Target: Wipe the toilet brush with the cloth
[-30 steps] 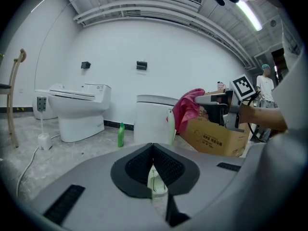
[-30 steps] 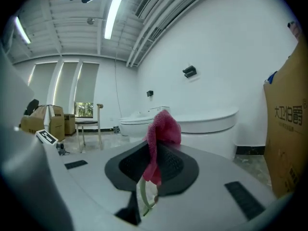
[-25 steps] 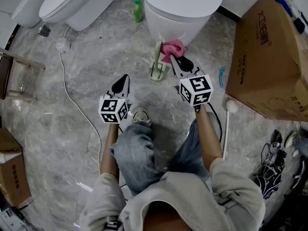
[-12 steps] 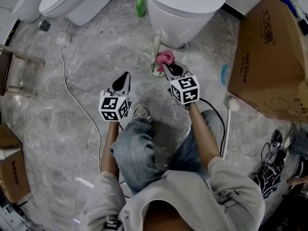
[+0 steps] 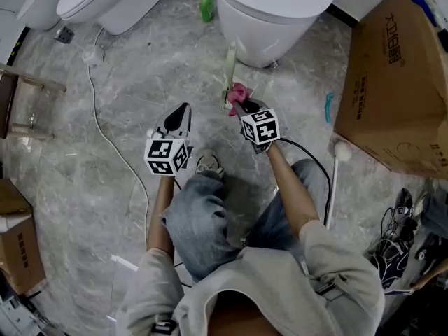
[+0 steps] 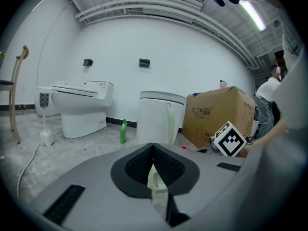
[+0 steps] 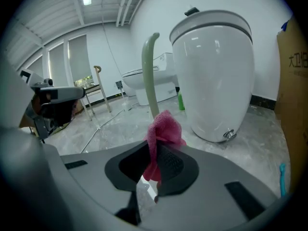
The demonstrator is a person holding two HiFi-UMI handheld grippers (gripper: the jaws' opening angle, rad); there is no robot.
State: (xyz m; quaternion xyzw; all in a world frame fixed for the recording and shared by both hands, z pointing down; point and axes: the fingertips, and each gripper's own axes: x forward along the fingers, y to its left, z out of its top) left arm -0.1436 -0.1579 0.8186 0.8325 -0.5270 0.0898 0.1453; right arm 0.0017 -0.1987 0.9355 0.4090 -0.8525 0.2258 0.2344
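While the toilet (image 5: 280,5) sits close behind, the brush (image 5: 229,61) stands upright on the floor, nobody steadying it.
Left gripper (image 5: 182,110) hangs closed and empty, well apart; right gripper (image 5: 236,104) is clamped on the pink cloth (image 5: 239,91), right at the brush's lower end. My worry: a one-handed rub could tip the brush over, or the bunched cloth could snag and pull out of the jaws.

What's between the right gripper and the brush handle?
Only the pink cloth, pinched by the right gripper and bunched in front of the brush handle. The right gripper view shows it; whether cloth and handle touch is unclear.
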